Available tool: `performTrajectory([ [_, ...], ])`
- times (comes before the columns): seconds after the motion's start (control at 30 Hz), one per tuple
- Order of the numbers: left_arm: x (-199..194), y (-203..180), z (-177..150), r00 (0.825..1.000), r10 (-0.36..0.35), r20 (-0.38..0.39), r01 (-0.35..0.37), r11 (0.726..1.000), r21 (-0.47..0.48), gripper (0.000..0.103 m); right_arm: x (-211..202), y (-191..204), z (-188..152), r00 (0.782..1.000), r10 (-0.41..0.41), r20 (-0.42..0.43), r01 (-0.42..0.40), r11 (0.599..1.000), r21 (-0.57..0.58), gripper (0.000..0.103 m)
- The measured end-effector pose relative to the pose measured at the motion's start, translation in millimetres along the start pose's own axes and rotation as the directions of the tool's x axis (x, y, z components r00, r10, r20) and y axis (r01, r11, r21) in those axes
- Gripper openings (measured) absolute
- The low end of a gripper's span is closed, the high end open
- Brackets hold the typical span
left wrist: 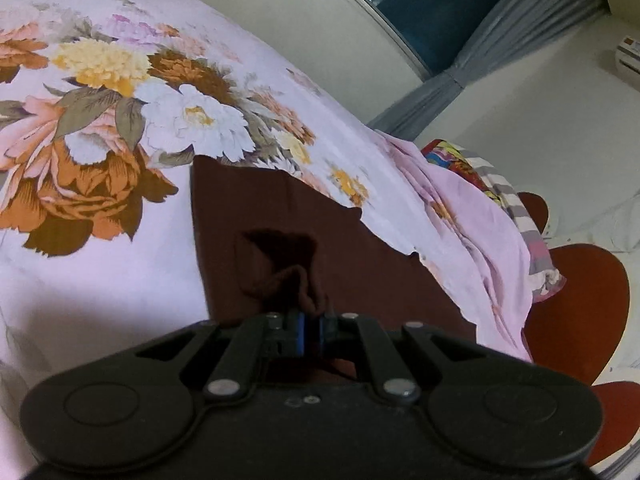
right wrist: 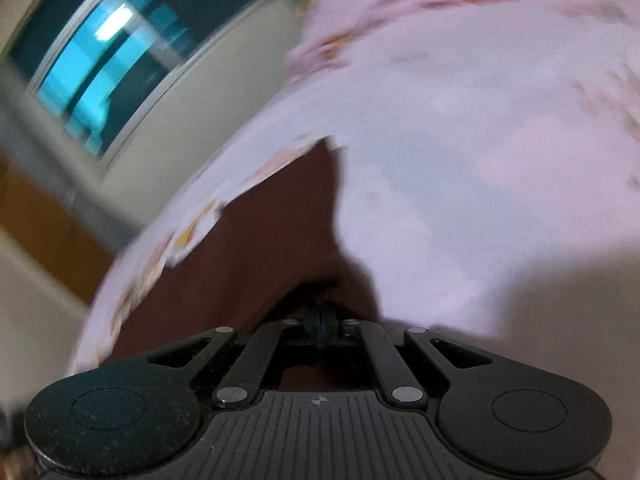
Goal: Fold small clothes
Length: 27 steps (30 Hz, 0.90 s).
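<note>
Both claws, left (left wrist: 309, 312) and right (right wrist: 321, 320), pinch the unlabelled brown garment (left wrist: 280, 216).

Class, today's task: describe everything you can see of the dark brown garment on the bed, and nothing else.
The dark brown cloth garment looks soft, matte and plain, with no print. It lies mostly flat on the pink floral bedsheet, its far edges straight with a stepped corner. Near the camera a fold of it is bunched up and pinched in the closed left tool. The blurred right wrist view shows the right tool shut on another part of it. Its type cannot be told.
</note>
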<state>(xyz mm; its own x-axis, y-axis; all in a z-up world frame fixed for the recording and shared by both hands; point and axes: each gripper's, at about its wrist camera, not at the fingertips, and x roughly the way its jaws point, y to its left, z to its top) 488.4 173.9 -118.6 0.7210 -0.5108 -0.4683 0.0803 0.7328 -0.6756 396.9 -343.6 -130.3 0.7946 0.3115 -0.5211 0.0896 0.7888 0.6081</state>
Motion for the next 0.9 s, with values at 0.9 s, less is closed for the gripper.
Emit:
performTrajectory([
  [0.9,-29,-125,89,0.951,-0.274,0.144,0.262,0.960,0.096,0.001,96,34,39,0.973,-0.183,0.140,0.197,0.976,-0.091,0.000],
])
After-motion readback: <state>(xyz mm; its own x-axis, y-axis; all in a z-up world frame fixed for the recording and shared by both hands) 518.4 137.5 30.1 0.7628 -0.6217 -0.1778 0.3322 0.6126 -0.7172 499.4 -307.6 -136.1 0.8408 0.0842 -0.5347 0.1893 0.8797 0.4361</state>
